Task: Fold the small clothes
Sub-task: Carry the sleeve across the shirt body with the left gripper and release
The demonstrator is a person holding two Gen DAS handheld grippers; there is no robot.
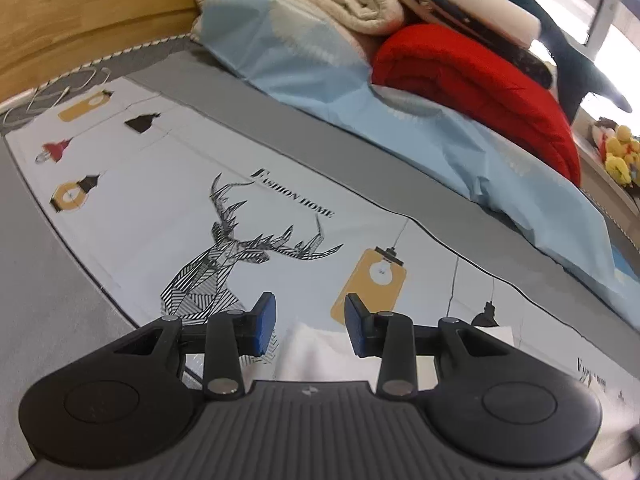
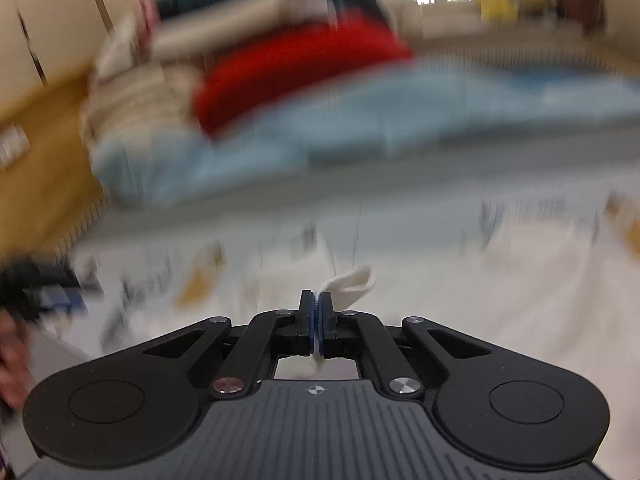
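The small white garment (image 2: 352, 286) sits low in the centre of the right wrist view, a thin corner of it clamped between the right gripper (image 2: 317, 312) jaws, which are pressed together on the cloth. In the left wrist view a white patch of cloth (image 1: 310, 350) lies bottom centre, just below the left gripper (image 1: 310, 326), whose blue-padded jaws stand apart and hold nothing. Beneath is the printed bedsheet (image 1: 160, 200); a red blanket (image 1: 472, 84) and pale blue bedding (image 1: 320, 60) pile up in the upper right. The right view is badly blurred, so I judge the pinch could slip and the fold drag crooked with one side unheld.
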